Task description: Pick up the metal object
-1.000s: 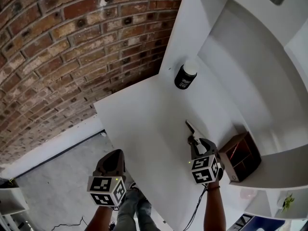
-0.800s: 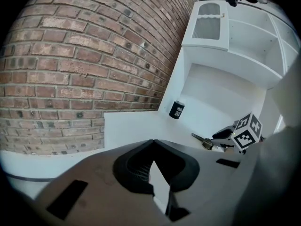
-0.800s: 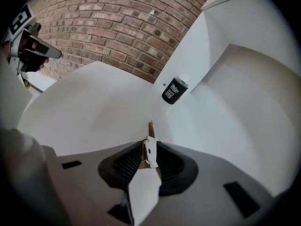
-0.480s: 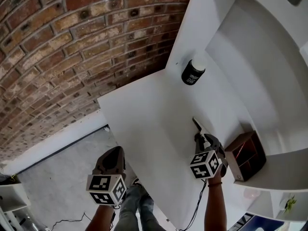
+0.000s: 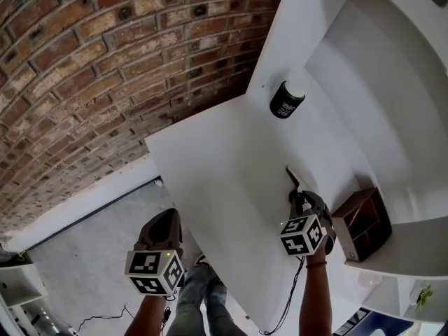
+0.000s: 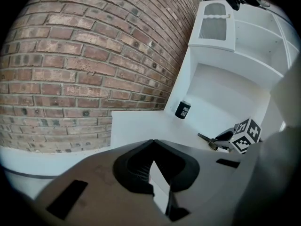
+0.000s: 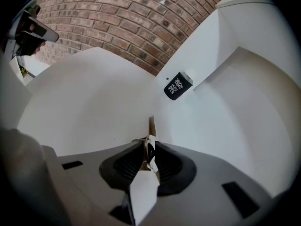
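The metal object (image 5: 290, 178) is a thin, flat strip over the white table (image 5: 210, 159). My right gripper (image 5: 298, 197) is shut on its near end. In the right gripper view the metal strip (image 7: 151, 124) sticks out past the right gripper (image 7: 149, 146) and points toward the black bottle (image 7: 178, 86). I cannot tell whether its tip touches the table. My left gripper (image 5: 163, 224) hangs off the table's left edge over the floor, shut with nothing in it. From the left gripper (image 6: 151, 144) view, the metal strip (image 6: 205, 137) shows far right.
A black bottle (image 5: 286, 101) with a white cap stands at the table's far corner against the white cabinet wall (image 5: 329, 61). A small brown wooden box (image 5: 360, 222) sits right of my right gripper. A brick wall (image 5: 105, 68) lies to the left, grey floor (image 5: 84, 271) below.
The head view has shifted a little, so everything sits slightly up and right. My right gripper stays shut on the metal object; the left one has hardly moved.
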`<state>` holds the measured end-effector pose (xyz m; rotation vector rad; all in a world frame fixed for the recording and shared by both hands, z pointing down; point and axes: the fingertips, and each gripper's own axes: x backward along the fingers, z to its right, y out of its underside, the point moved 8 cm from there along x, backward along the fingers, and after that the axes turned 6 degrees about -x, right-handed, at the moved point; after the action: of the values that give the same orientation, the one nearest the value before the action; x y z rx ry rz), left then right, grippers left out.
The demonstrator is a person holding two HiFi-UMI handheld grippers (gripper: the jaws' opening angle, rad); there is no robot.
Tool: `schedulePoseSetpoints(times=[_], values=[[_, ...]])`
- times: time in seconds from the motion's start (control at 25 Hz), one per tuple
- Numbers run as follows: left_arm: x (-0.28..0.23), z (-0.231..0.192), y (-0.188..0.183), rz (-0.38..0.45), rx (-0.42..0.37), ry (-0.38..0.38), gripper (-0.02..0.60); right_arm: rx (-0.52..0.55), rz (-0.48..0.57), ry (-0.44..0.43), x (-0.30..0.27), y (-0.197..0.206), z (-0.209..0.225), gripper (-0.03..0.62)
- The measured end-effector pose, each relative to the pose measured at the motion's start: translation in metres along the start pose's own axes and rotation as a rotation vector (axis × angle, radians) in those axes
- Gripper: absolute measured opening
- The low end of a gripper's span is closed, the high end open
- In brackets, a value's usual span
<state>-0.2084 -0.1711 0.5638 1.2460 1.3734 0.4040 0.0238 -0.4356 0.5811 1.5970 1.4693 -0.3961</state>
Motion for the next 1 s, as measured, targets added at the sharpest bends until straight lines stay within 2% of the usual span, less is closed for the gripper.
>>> schedulePoseSetpoints(times=[0.08, 1.0], values=[[0.0, 0.0, 0.001, -0.003, 0.002, 0.002, 0.005, 0.006, -0.001, 0.012, 0.0, -0.001, 0.0, 0.06], [0.0, -0.004, -0.003, -0.003, 0.014, -0.003, 0.005, 0.084, -0.008, 0.078, 0.001, -0.004, 0.012, 0.014]])
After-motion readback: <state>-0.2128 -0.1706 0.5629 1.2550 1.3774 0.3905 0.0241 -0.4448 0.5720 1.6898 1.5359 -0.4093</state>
